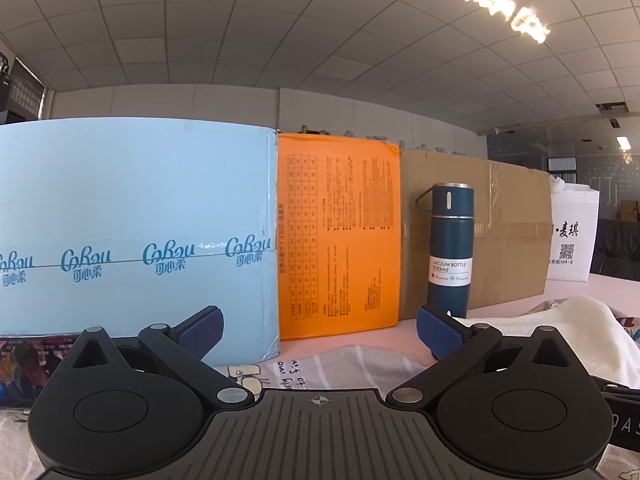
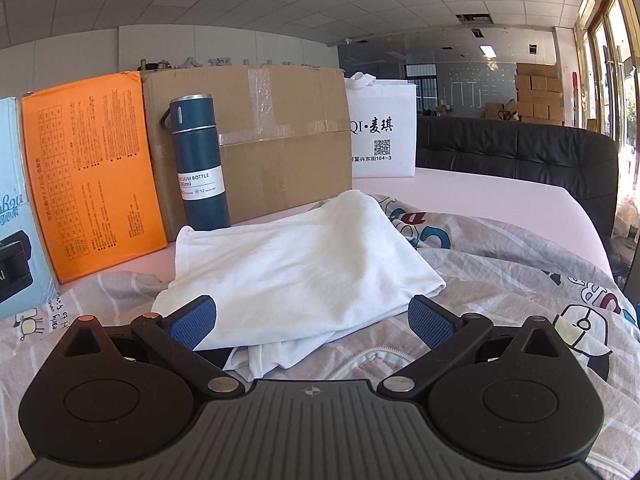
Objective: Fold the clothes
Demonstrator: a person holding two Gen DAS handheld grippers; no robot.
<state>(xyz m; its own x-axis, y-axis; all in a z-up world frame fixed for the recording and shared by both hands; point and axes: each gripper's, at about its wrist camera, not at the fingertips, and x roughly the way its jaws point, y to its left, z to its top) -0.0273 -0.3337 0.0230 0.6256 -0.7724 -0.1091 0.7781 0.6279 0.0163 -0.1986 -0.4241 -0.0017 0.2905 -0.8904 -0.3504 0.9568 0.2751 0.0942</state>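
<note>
A white garment [image 2: 304, 264] lies loosely folded on a printed grey sheet [image 2: 500, 272] that covers the pink table. My right gripper [image 2: 312, 322] is open, low over the garment's near edge, with the cloth lying between its blue pads [image 2: 194, 322] but not clamped. In the left wrist view the same white garment [image 1: 576, 332] shows at the right. My left gripper [image 1: 318, 332] is open and empty, low over the sheet [image 1: 340, 364], to the left of the garment.
A row stands along the back of the table: a light blue box [image 1: 136, 240], an orange box [image 1: 340, 236], a cardboard box [image 2: 280, 136], a white bag [image 2: 384, 128]. A dark blue vacuum bottle [image 2: 200, 164] stands before the cardboard. A black sofa [image 2: 520, 152] lies beyond.
</note>
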